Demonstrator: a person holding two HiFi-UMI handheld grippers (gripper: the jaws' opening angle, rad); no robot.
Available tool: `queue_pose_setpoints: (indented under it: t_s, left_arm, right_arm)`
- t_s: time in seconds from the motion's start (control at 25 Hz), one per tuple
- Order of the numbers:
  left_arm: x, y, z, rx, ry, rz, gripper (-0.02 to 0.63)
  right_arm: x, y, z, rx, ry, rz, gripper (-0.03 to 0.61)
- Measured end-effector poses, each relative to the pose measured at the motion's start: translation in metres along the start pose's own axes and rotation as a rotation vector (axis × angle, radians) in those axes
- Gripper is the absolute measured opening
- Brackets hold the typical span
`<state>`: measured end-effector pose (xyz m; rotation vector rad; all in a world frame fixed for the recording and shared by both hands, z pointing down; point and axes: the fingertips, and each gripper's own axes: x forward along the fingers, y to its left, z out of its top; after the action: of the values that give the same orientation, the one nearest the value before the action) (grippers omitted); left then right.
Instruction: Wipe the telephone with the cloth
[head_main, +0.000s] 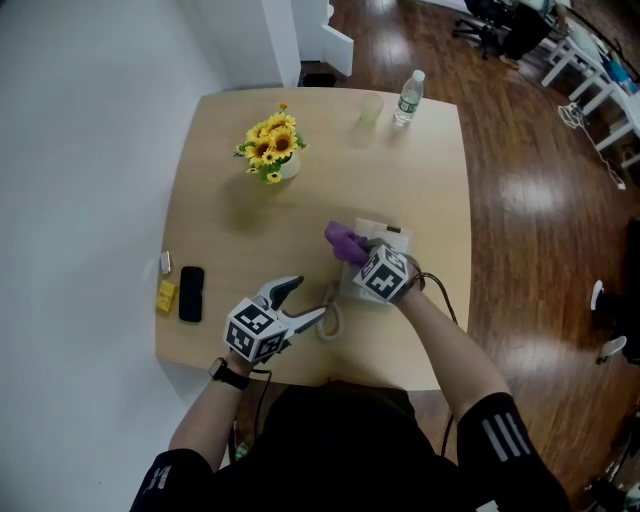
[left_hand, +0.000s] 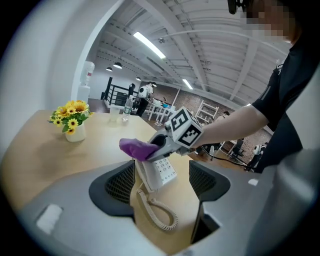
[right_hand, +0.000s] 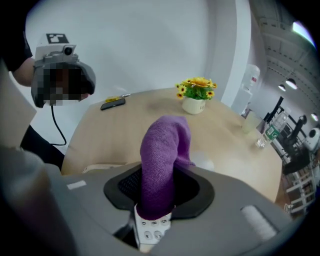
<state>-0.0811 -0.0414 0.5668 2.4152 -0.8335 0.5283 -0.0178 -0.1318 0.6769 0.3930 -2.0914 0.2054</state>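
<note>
Telephone (head_main: 372, 262) sits on the near-right part of the table (head_main: 210, 215), keypad up, its coiled cord (head_main: 330, 320) trailing toward the person. Purple cloth (right_hand: 162, 160) is clamped between the right gripper's (right_hand: 160, 195) jaws and hangs out past them, with keypad buttons showing just beneath its lower end. It looks to be on or just over the phone's top; contact can't be confirmed.

Left gripper (left_hand: 162, 182) has its jaws wide apart with nothing pinched. The phone and cord lie ahead between them, close to the left jaw, touching or not unclear.

Step in hand, as I read it: the wiping pass itself. Next move probably calls for dragging the cloth across the keypad and handset with light downward pressure, the left gripper possibly steadying the body so it doesn't slide.

Further out: sunflowers (head_main: 272, 146), a cup (head_main: 370, 108) and a water bottle (head_main: 408, 97) at the far edge, and a black mobile (head_main: 191, 293) at the left edge.
</note>
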Motion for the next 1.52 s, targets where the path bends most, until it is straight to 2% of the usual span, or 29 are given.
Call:
queue_pose_setpoints:
  t_s: [0.16, 0.4, 0.6, 0.72, 0.8, 0.92, 1.08, 1.24, 1.52]
  left_arm:
    - [0.001, 0.001, 0.002, 0.001, -0.004, -0.004, 0.328]
    - [0.004, -0.005, 0.0, 0.001, 0.017, -0.019, 0.327]
    - [0.008, -0.007, -0.001, -0.01, 0.036, -0.031, 0.327]
    - [0.012, -0.007, 0.0, -0.01, 0.042, -0.037, 0.318]
    - [0.018, -0.003, 0.001, -0.018, 0.043, -0.038, 0.306]
    - [0.033, 0.008, 0.001, -0.061, 0.052, -0.042, 0.288]
    - [0.073, 0.015, 0.001, -0.097, 0.106, -0.092, 0.288]
    - [0.118, 0.027, 0.002, -0.207, 0.111, -0.129, 0.281]
    - [0.168, 0.046, -0.033, -0.411, 0.215, -0.146, 0.282]
  right_arm:
    - [0.004, 0.04, -0.012, -0.059, 0.016, 0.009, 0.138]
    - [0.016, 0.096, -0.038, -0.083, 0.051, 0.074, 0.138]
    - [0.029, 0.126, -0.065, -0.097, 0.112, 0.128, 0.137]
    - [0.029, 0.134, -0.077, -0.072, 0.127, 0.15, 0.137]
    - [0.022, 0.133, -0.078, -0.019, 0.094, 0.155, 0.138]
    - [0.001, 0.122, -0.072, 0.114, 0.003, 0.142, 0.14]
    - [-0.039, 0.106, -0.077, 0.297, -0.117, 0.1, 0.14]
    - [-0.069, 0.083, -0.101, 0.461, -0.197, 0.037, 0.14]
    - [-0.093, 0.052, -0.142, 0.621, -0.245, -0.045, 0.14]
